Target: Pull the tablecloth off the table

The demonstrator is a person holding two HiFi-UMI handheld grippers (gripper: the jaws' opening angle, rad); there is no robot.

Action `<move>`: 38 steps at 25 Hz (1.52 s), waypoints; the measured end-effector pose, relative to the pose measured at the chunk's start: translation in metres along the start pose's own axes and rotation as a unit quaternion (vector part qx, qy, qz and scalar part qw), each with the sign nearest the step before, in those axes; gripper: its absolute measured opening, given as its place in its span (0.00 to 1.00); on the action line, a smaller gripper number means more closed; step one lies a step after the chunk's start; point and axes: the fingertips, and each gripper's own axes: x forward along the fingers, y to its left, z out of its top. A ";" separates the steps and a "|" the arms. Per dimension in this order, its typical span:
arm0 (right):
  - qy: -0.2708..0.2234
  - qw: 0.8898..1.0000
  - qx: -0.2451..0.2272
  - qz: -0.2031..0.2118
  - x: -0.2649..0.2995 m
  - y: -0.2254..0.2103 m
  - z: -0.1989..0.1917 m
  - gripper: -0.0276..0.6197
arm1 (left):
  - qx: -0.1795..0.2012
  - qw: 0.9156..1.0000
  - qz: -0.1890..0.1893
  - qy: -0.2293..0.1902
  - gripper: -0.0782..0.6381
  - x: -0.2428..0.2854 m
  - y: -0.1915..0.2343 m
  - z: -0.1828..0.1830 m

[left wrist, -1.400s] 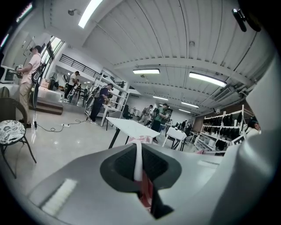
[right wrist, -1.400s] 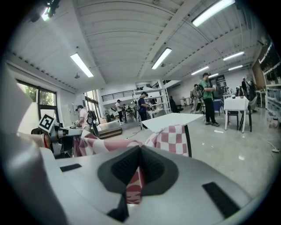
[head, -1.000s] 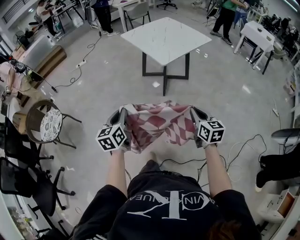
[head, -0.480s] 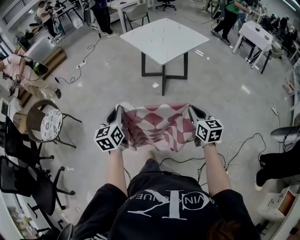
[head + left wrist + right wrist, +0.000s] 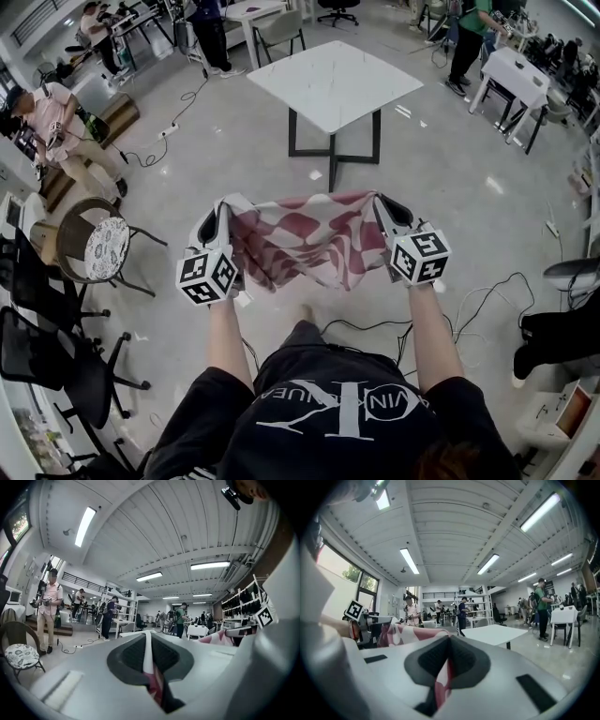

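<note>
The red and white patterned tablecloth (image 5: 305, 236) hangs in the air between my two grippers, clear of the white square table (image 5: 333, 82) farther ahead. My left gripper (image 5: 223, 214) is shut on the cloth's left corner, and cloth (image 5: 151, 679) shows pinched between its jaws in the left gripper view. My right gripper (image 5: 380, 206) is shut on the right corner, with a strip of cloth (image 5: 443, 681) caught between its jaws. The table top (image 5: 493, 633) is bare. The cloth sags in folds between the two grips.
A round-seat chair (image 5: 98, 246) and black office chairs (image 5: 37, 352) stand at the left. Cables (image 5: 469, 305) trail over the floor at the right. People (image 5: 56, 117) stand around the room's edges, and a second white table (image 5: 516, 70) sits at the far right.
Both grippers have risen with the cloth and drawn a little apart. The cloth, bunched a second ago, is spread wider between them. A person at the left has stepped into view.
</note>
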 end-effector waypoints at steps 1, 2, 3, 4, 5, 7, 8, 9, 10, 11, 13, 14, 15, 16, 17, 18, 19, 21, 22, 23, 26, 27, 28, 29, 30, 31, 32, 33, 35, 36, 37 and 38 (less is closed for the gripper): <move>-0.005 1.000 -0.004 0.001 0.001 0.001 0.006 0.07 | 0.002 1.000 0.000 -0.003 0.14 0.000 0.001 0.004; -0.009 1.000 -0.007 0.001 0.002 0.002 0.011 0.07 | 0.003 1.000 0.000 -0.007 0.14 0.000 0.002 0.008; -0.014 1.000 -0.009 0.001 0.003 0.002 0.016 0.07 | 0.004 1.000 0.000 -0.011 0.14 -0.001 0.002 0.012; -0.020 1.000 -0.010 0.000 0.002 0.003 0.021 0.07 | 0.003 1.000 0.000 -0.014 0.14 -0.002 0.002 0.016; -0.027 1.000 -0.011 0.000 0.002 0.004 0.027 0.07 | 0.002 1.000 -0.001 -0.016 0.14 -0.003 0.001 0.020; -0.041 0.999 -0.004 -0.003 -0.002 0.003 0.037 0.07 | 0.002 1.000 -0.004 -0.021 0.14 -0.004 -0.002 0.029; -0.049 0.999 0.001 -0.004 -0.004 0.001 0.042 0.07 | 0.003 1.000 -0.006 -0.025 0.14 -0.004 -0.004 0.034; -0.056 0.998 0.004 -0.006 -0.005 0.000 0.046 0.07 | 0.004 0.999 -0.008 -0.031 0.14 -0.004 -0.006 0.040; -0.060 0.998 0.001 -0.009 -0.006 -0.001 0.050 0.07 | 0.007 0.999 -0.009 -0.036 0.14 -0.004 -0.007 0.044; -0.061 0.998 -0.007 -0.012 -0.006 -0.001 0.052 0.07 | 0.012 0.999 -0.008 -0.041 0.14 -0.003 -0.008 0.048; -0.055 0.998 -0.025 -0.019 -0.003 -0.003 0.053 0.07 | 0.028 0.998 -0.006 -0.050 0.14 -0.001 -0.009 0.053; -0.052 0.998 -0.030 -0.022 -0.002 -0.004 0.053 0.07 | 0.035 0.998 -0.005 -0.053 0.14 0.001 -0.010 0.053; -0.051 0.998 -0.031 -0.024 -0.002 -0.004 0.053 0.07 | 0.039 0.998 -0.005 -0.055 0.14 0.001 -0.010 0.053; -0.052 0.998 -0.030 -0.026 -0.001 -0.005 0.053 0.07 | 0.042 0.998 -0.006 -0.055 0.14 0.002 -0.010 0.053; -0.053 0.998 -0.029 -0.028 -0.001 -0.004 0.053 0.07 | 0.046 0.997 -0.007 -0.054 0.14 0.003 -0.010 0.052; -0.054 0.998 -0.028 -0.030 -0.001 -0.004 0.053 0.07 | 0.050 0.997 -0.008 -0.052 0.14 0.003 -0.009 0.052; -0.055 0.998 -0.027 -0.031 -0.001 -0.004 0.054 0.07 | 0.053 0.997 -0.010 -0.051 0.14 0.003 -0.010 0.051; -0.057 0.997 -0.025 -0.034 -0.002 -0.005 0.053 0.07 | 0.054 0.997 -0.013 -0.049 0.14 0.004 -0.010 0.049; -0.059 0.997 -0.024 -0.034 -0.002 -0.006 0.053 0.07 | 0.055 0.997 -0.014 -0.049 0.14 0.004 -0.011 0.048; -0.060 0.997 -0.022 -0.035 -0.002 -0.007 0.052 0.07 | 0.055 0.997 -0.014 -0.048 0.14 0.003 -0.012 0.047; -0.062 0.997 -0.020 -0.040 -0.004 -0.008 0.052 0.07 | 0.054 0.997 -0.017 -0.046 0.14 0.003 -0.013 0.045; -0.063 0.997 -0.019 -0.041 -0.004 -0.008 0.052 0.07 | 0.054 0.997 -0.019 -0.045 0.14 0.003 -0.014 0.046; -0.063 0.997 -0.019 -0.043 -0.005 -0.008 0.052 0.07 | 0.054 0.997 -0.020 -0.045 0.14 0.003 -0.015 0.046; -0.064 0.997 -0.018 -0.044 -0.006 -0.009 0.052 0.07 | 0.054 0.997 -0.021 -0.045 0.14 0.003 -0.016 0.046; -0.064 0.997 -0.018 -0.045 -0.007 -0.009 0.052 0.07 | 0.054 0.997 -0.022 -0.044 0.14 0.003 -0.018 0.046; -0.065 0.997 -0.018 -0.045 -0.008 -0.010 0.053 0.07 | 0.055 0.997 -0.024 -0.044 0.14 0.003 -0.019 0.047; -0.065 0.997 -0.018 -0.047 -0.010 -0.011 0.052 0.07 | 0.056 0.997 -0.025 -0.044 0.14 0.003 -0.021 0.047; -0.065 0.997 -0.018 -0.048 -0.011 -0.012 0.052 0.07 | 0.057 0.997 -0.026 -0.044 0.14 0.002 -0.023 0.047; -0.066 0.996 -0.018 -0.051 -0.015 -0.014 0.052 0.07 | 0.058 0.997 -0.029 -0.044 0.14 0.002 -0.027 0.046; -0.066 0.996 -0.019 -0.053 -0.016 -0.015 0.052 0.07 | 0.059 0.997 -0.030 -0.044 0.14 0.002 -0.028 0.046; -0.067 0.996 -0.020 -0.054 -0.017 -0.016 0.052 0.07 | 0.059 0.997 -0.031 -0.045 0.14 0.002 -0.029 0.046; -0.066 0.996 -0.022 -0.056 -0.018 -0.017 0.051 0.07 | 0.058 0.997 -0.031 -0.045 0.14 0.002 -0.031 0.045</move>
